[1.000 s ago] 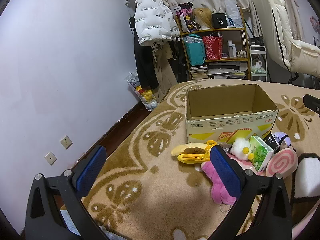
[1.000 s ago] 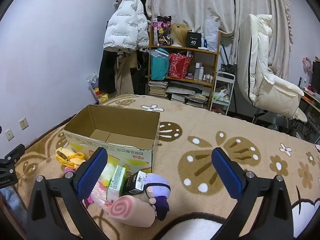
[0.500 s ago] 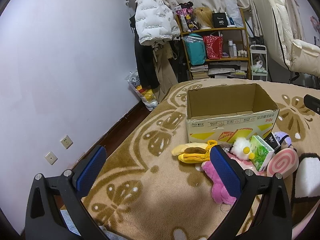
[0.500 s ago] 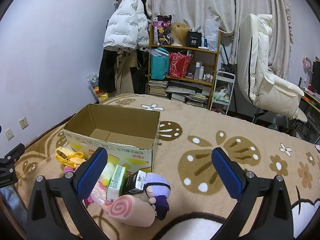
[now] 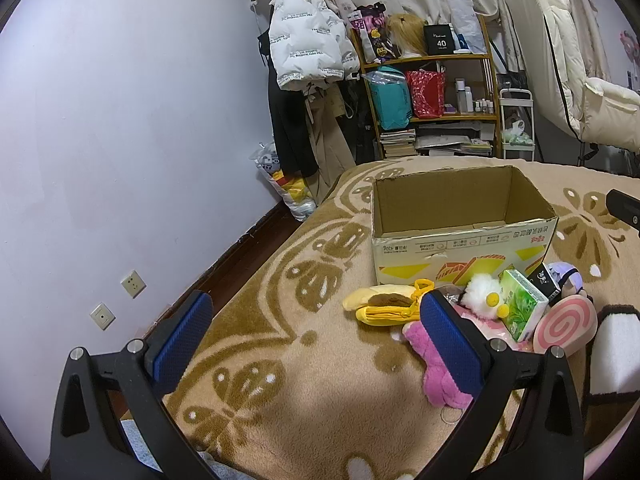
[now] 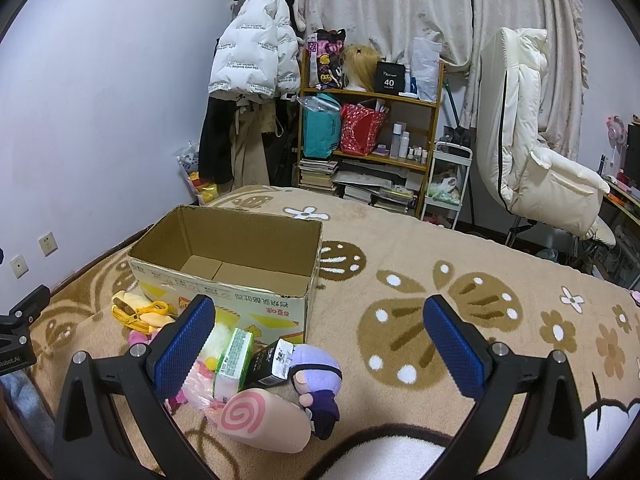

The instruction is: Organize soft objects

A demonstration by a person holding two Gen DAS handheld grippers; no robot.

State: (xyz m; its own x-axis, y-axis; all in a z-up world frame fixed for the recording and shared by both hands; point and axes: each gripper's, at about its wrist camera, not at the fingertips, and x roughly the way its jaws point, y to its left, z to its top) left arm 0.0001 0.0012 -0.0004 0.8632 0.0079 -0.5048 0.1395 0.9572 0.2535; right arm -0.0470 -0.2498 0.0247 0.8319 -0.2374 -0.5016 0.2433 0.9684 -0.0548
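The soft toys lie heaped on the bed just in front of the open cardboard box (image 5: 460, 236), touching its printed near wall: a yellow banana plush (image 5: 378, 305), a pink plush (image 5: 436, 364), a white fluffy toy (image 5: 482, 294), a green tissue pack (image 6: 234, 356), a pink swirl cushion (image 6: 260, 420) and a purple-haired doll (image 6: 316, 376). The box looks empty, its bottom flaps bare.

Over the last second almost nothing has shifted: the heap, the box and both views match the earlier pictures but for a slight drift. So no toy has been picked yet, and I judge the sorting to be at its very start, with both tools poised before a first reach.

The left hand-held gripper (image 5: 316, 336) hangs with its blue pads wide apart, the pile at about two o'clock from it. The right hand-held gripper (image 6: 320, 340) is likewise spread and empty, the pile at about nine o'clock, partly behind its left pad.

The bed carries a tan fleece blanket (image 6: 460, 264) with brown flower shapes. Beyond, at twelve o'clock, stand a crowded wooden shelf (image 6: 372, 136), a hanging white puffer jacket (image 6: 256, 64) and curtains; a cream reclining chair (image 6: 536, 160) sits at two o'clock.
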